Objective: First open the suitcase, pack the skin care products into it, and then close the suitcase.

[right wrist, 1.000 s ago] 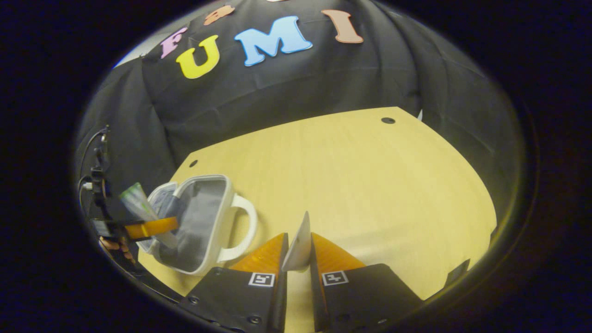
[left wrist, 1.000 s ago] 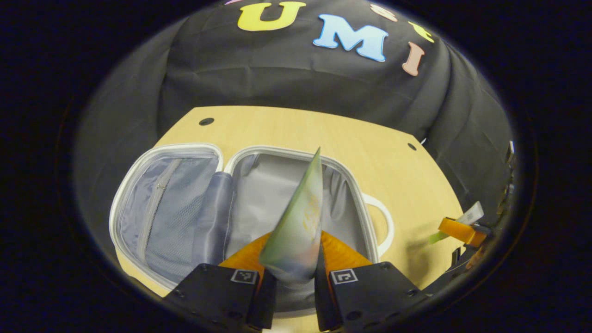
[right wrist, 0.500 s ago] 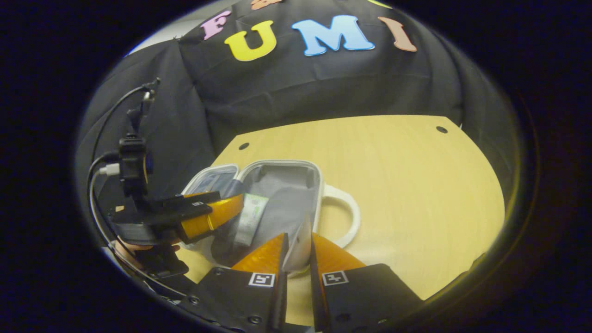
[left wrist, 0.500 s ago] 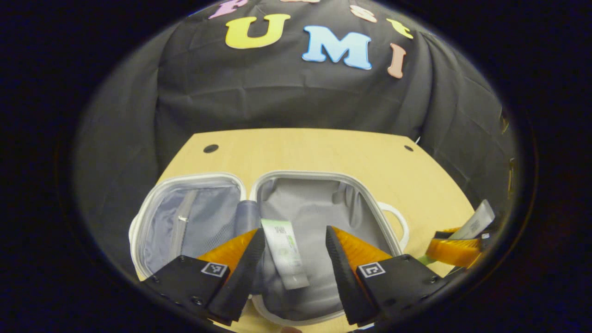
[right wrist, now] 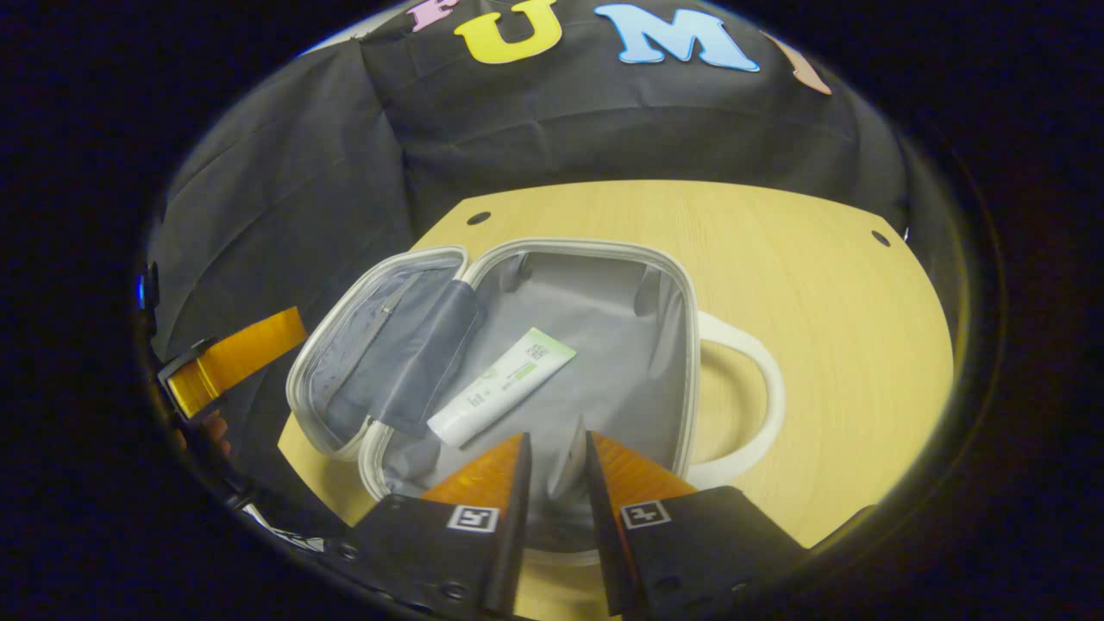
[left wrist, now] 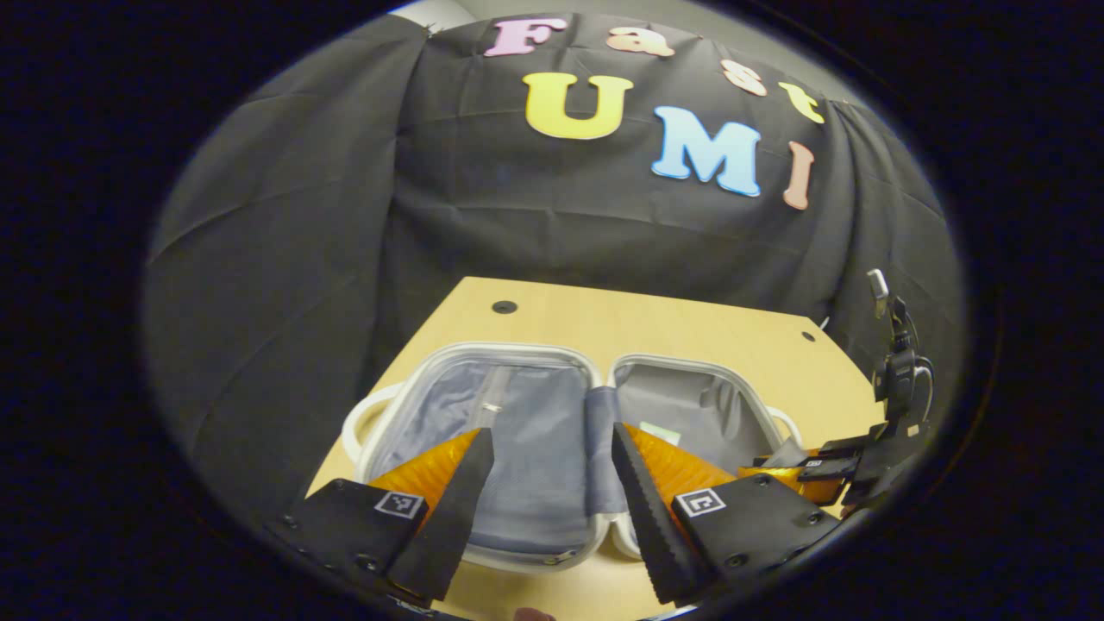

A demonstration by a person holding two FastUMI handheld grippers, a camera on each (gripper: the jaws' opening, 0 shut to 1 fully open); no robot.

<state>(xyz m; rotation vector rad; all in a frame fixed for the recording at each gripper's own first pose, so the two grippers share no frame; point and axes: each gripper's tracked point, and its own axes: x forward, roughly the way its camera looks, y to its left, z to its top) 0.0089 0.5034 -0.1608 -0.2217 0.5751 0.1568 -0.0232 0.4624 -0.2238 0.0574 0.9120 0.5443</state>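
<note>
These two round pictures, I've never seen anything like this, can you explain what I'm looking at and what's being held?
A person holds a two-finger gripper in each hand, and a fisheye camera rides on each one, looking out along its fingers.

In the left gripper view, the left gripper is open and holds nothing. It hangs over an open white suitcase lying on a wooden table. The other gripper appears at the right edge.

In the right gripper view, the right gripper is closed on a thin pale tube, held edge-on over the suitcase's grey-lined half. A white and green tube already lies flat in that half. The other half has a zipped mesh pocket. The suitcase has a white handle.
</note>
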